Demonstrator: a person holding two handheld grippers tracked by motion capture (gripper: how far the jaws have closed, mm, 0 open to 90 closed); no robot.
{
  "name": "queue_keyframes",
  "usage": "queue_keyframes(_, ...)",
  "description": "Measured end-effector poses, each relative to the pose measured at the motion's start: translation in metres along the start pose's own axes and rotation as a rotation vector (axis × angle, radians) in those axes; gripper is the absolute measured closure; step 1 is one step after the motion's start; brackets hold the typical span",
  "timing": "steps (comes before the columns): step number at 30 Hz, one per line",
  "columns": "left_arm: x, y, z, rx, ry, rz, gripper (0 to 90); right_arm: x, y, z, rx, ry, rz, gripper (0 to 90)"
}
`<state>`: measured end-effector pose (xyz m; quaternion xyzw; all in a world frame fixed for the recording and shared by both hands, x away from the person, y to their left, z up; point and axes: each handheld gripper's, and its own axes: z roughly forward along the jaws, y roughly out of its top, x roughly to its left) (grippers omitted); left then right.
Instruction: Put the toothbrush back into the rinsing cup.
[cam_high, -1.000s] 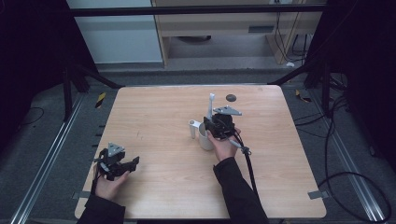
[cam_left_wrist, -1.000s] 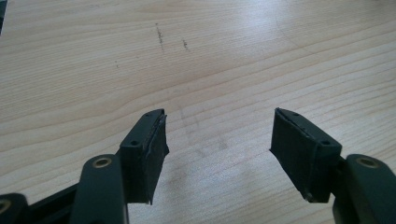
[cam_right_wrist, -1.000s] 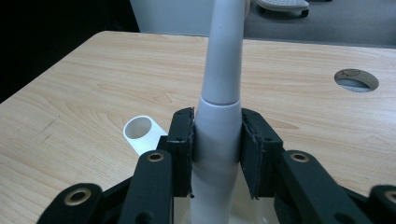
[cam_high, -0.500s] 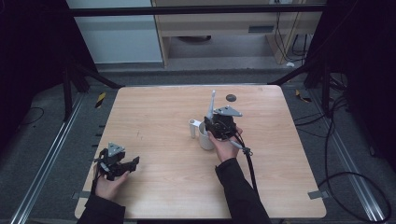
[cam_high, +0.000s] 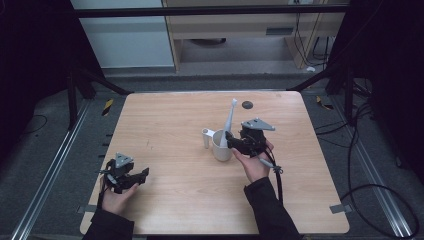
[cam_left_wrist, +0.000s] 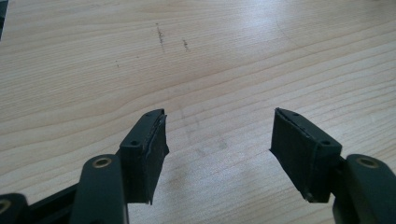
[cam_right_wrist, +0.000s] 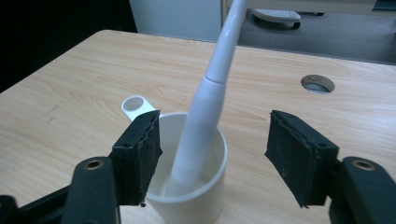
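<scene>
Now that the toothbrush (cam_right_wrist: 212, 88) stands in the cup (cam_right_wrist: 196, 186), my right gripper (cam_right_wrist: 212, 154) fingers have just opened wide, holding nothing; next I probably back away.

We saw a bare wooden table (cam_high: 165, 120), a round cable hole (cam_high: 247, 104) near its far edge, dark floor (cam_high: 45, 145) w/ cables (cam_high: 367, 145) round it.

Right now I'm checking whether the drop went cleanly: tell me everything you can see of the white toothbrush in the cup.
The white, smooth plastic-looking toothbrush stands handle-down in the white handled cup near the table's middle. Its thick body narrows into a slim neck that rises above the rim, leaning away from the person and resting against the cup's inside. The right gripper, jaws just opened, sits beside it without touching.
</scene>
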<state>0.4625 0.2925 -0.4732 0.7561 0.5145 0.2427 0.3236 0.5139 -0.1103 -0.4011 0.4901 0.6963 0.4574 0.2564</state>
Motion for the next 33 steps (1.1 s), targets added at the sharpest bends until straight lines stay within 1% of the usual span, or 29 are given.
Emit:
queue_keyframes(4,0.000,0.000,0.000,0.000,0.000,-0.002,34.9,-0.011,-0.006,-0.020,0.001,0.005,-0.004,29.8)
queue_keyframes(6,0.000,0.000,0.000,0.002,0.001,-0.002,34.9,-0.017,-0.010,-0.027,0.005,0.013,-0.003,27.6)
queue_keyframes(10,0.001,0.000,0.000,0.002,0.001,-0.006,35.2,-0.029,-0.022,-0.040,0.024,0.015,-0.014,24.7)
queue_keyframes(11,0.001,0.000,0.000,0.002,0.002,-0.007,35.7,-0.033,-0.027,-0.043,0.030,0.021,-0.009,24.1)
queue_keyframes(14,0.001,0.000,0.000,0.002,0.002,-0.010,36.3,-0.041,-0.037,-0.048,0.046,0.028,-0.001,22.5)
queue_keyframes(15,0.001,0.000,0.000,0.001,0.002,-0.010,36.3,-0.045,-0.040,-0.049,0.055,0.028,-0.005,21.8)
queue_keyframes(19,0.001,0.000,0.000,0.002,-0.003,-0.009,36.7,-0.057,-0.055,-0.056,0.066,0.037,0.007,19.8)
queue_keyframes(22,0.001,0.000,0.000,0.004,-0.006,-0.006,36.8,-0.063,-0.065,-0.058,0.076,0.039,0.008,18.0)
queue_keyframes(27,0.002,-0.001,0.000,0.005,-0.005,-0.006,36.4,-0.068,-0.079,-0.060,0.095,0.044,-0.013,16.2)
queue_keyframes(33,0.003,-0.001,0.000,0.004,-0.005,-0.004,34.9,-0.073,-0.089,-0.065,0.097,0.018,-0.031,14.0)
